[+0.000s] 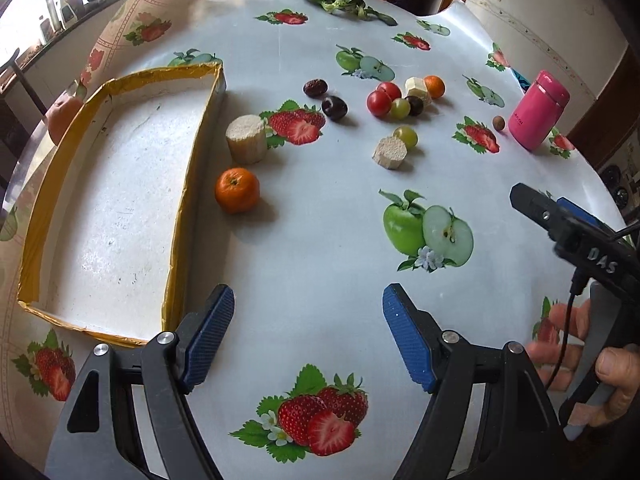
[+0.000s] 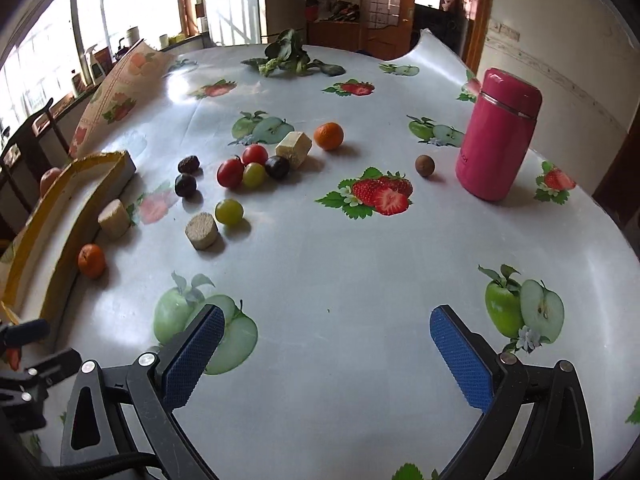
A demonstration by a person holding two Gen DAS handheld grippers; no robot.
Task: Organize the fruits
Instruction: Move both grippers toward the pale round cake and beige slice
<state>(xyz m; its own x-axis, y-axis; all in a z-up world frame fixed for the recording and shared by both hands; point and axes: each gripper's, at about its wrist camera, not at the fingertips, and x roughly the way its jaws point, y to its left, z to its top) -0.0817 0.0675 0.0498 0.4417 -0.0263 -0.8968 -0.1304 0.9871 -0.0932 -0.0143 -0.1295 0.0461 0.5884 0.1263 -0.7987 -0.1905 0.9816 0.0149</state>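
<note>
Glossy oilcloth printed with strawberries and green apples covers the worktop [image 1: 320, 240], and a kitchen doorway and bright windows lie beyond it. By judgement, the task is barely begun: the shallow tray [image 1: 120, 208], white-floored with a crinkled yellow rim, is seen bare inside, while every fruit sits outside it on the cloth. Just beside its right wall lies a dimpled mandarin [image 1: 237, 190], with a second one [image 1: 434, 86] farther off. Smooth red tomatoes [image 1: 379, 103], translucent green grapes [image 1: 405, 136], dark glossy plums [image 1: 334, 107] and a wrinkled date [image 1: 315, 88] are clustered mid-worktop, near fibrous beige cane sections [image 1: 246, 139]. A matte pink flask [image 2: 498, 136] stands apart. The left claw [image 1: 308, 334] and right claw [image 2: 326, 354] are both spread wide, ribbed blue pads gripping nothing.
</note>
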